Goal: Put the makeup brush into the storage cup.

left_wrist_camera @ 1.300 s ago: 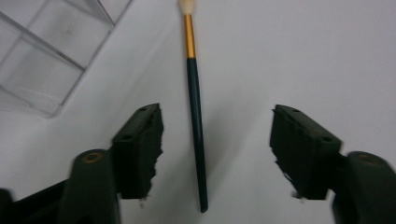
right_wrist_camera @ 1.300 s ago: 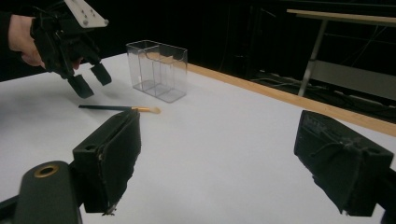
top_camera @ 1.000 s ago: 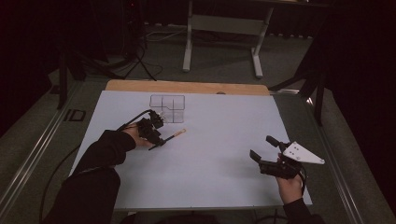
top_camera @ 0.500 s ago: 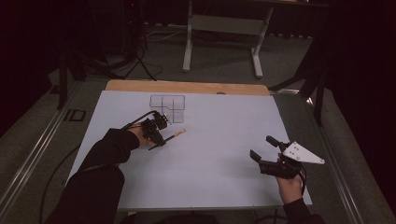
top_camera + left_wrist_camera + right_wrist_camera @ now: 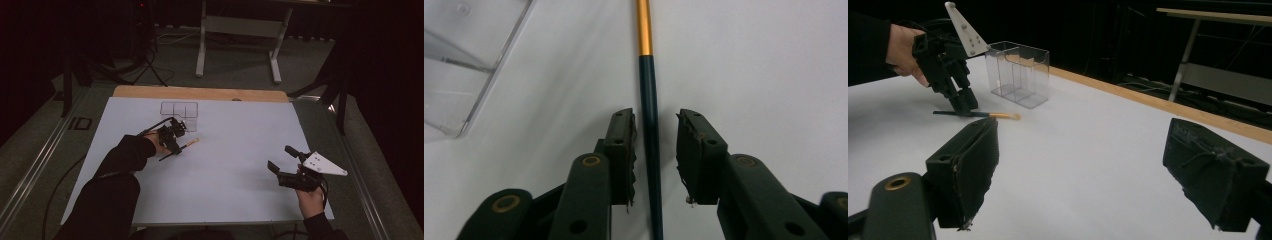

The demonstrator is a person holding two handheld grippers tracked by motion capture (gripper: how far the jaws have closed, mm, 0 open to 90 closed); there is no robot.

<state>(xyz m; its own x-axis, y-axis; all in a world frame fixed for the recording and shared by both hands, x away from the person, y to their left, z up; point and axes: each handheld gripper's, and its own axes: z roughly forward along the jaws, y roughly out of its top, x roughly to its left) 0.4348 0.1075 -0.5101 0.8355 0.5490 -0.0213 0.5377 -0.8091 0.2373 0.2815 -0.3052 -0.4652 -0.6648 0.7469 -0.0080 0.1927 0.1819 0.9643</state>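
Note:
A slim stick with a dark handle and an orange end [image 5: 186, 145] lies flat on the white table sheet [image 5: 230, 175], in front of a clear compartment box [image 5: 180, 111]. My left gripper [image 5: 171, 146] points down over the stick's dark part. In the left gripper view the stick [image 5: 649, 100] runs between the two pads [image 5: 623, 150], with a small gap on each side. The jaws have just been closing around it, and the left gripper [image 5: 655, 117] stays open. My right gripper [image 5: 281, 158] is held at the right with wide open, empty jaws [image 5: 1088, 165], facing the left gripper [image 5: 962, 102] and the stick [image 5: 979, 114].
The clear box [image 5: 1018, 75] has several compartments and stands near the table's far edge, its corner at the upper left [image 5: 459, 65] of the left gripper view. A wooden strip [image 5: 200, 93] borders the far side. A metal stand [image 5: 240, 35] is on the floor beyond.
My left hand has shifted slightly to the right and settled over the stick. The right hand has not moved.

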